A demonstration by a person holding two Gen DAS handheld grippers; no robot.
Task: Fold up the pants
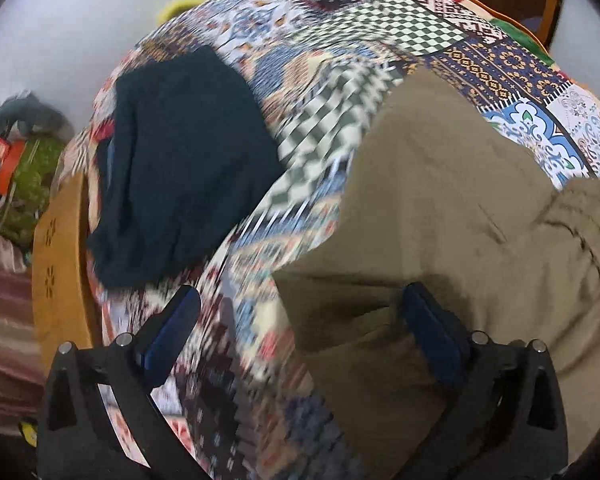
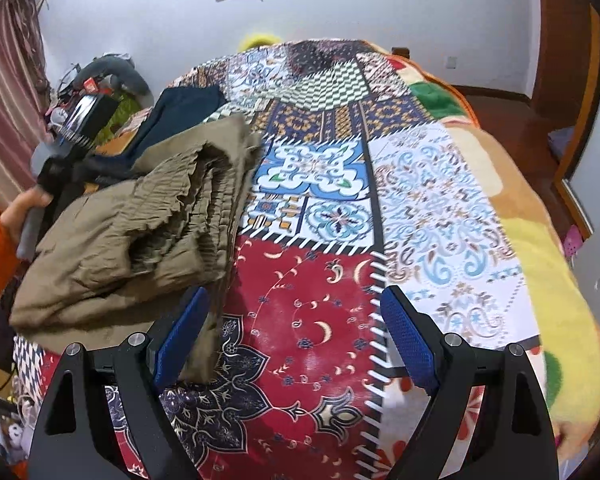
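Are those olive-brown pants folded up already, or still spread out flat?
Folded, at least roughly: the olive pants lie on the patchwork quilt as a compact bundle, with the ruffled waistband doubled over in stacked layers. Neatness cannot be told.

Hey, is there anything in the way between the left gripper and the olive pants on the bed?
Nothing visible. The left gripper hangs open right over the near edge of the olive pants, with only the patchwork bedspread below. The dark folded garment lies off to the side, apart from the pants.

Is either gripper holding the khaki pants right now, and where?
No. The left gripper and right gripper are both open; the khaki pants lie free.
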